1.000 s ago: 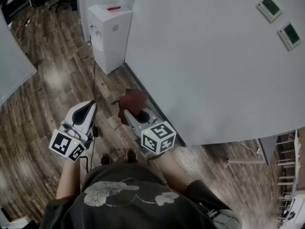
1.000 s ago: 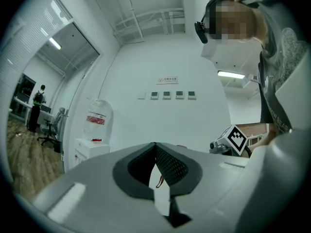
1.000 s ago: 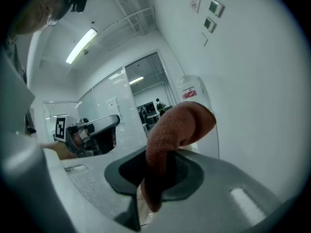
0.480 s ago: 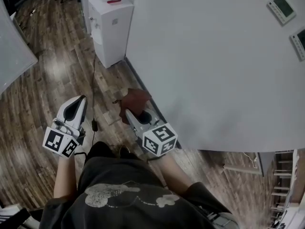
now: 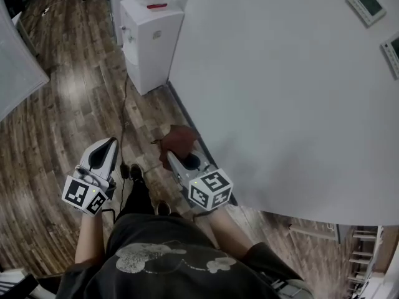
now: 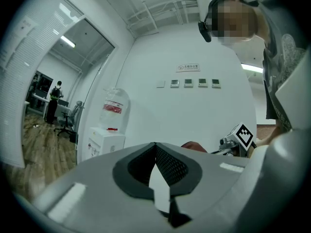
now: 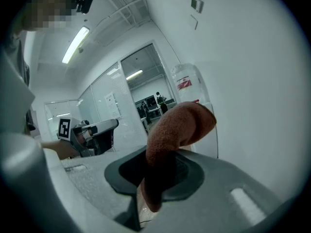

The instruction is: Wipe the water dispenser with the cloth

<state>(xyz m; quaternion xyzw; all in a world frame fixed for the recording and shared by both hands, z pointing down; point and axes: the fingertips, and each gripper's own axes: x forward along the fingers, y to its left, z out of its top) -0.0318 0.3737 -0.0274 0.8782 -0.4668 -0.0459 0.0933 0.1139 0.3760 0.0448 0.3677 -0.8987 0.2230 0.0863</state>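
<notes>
The white water dispenser (image 5: 151,41) with a clear bottle on top stands on the wood floor against the wall, some way ahead of me. It also shows in the left gripper view as a dispenser (image 6: 104,141) and in the right gripper view by its bottle (image 7: 188,88). My right gripper (image 5: 170,150) is shut on a brown cloth (image 5: 178,137), which bulges up out of the jaws as a folded cloth (image 7: 178,128). My left gripper (image 5: 106,144) is shut and holds nothing, its tips meeting at the left gripper (image 6: 155,146).
A curved white wall (image 5: 280,92) runs along my right, with small panels (image 5: 366,4) on it. A black cable (image 5: 122,108) trails over the floor from the dispenser toward my feet. A pale partition (image 5: 15,67) stands at the left.
The person has stepped forward, one leg now out in front. Both grippers sit slightly lower in the head view. The cloth stays gripped.
</notes>
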